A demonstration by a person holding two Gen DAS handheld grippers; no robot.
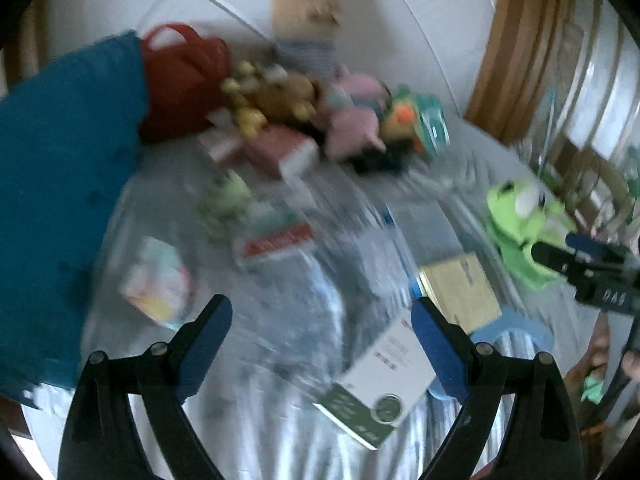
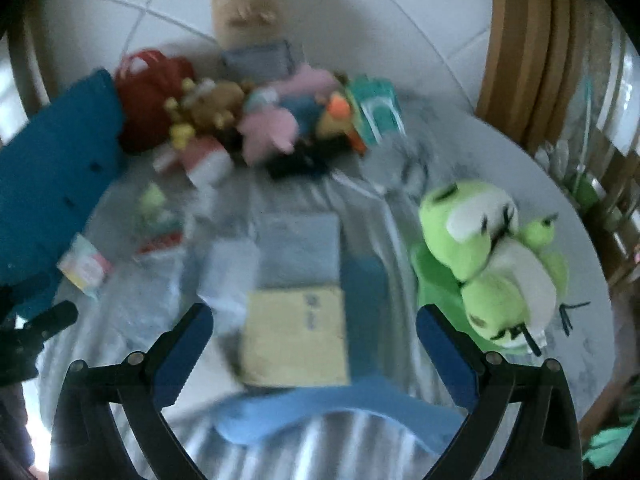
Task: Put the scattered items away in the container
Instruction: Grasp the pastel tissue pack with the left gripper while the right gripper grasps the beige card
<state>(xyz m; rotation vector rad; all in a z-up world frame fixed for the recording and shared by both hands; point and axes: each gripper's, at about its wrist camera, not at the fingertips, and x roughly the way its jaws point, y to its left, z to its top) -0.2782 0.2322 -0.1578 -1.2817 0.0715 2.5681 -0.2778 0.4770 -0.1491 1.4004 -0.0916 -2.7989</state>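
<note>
Home bedroom; plush toys [image 2: 492,264] on bed sheet [image 2: 360,440]; tiled floor [image 2: 100,24]

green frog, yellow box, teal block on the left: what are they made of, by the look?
Green frog: plush fabric, matte and fuzzy, soft rounded bulges. Yellow box: likely cardboard, flat faces and straight edges, matte; blur hides detail. Teal block: probably a fabric-covered cushion, matte with dimples like tufting; uncertain.

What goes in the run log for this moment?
left tool: open, empty | right tool: open, empty, above yellow box | green plush: on bed, untouched | views blurred
</note>
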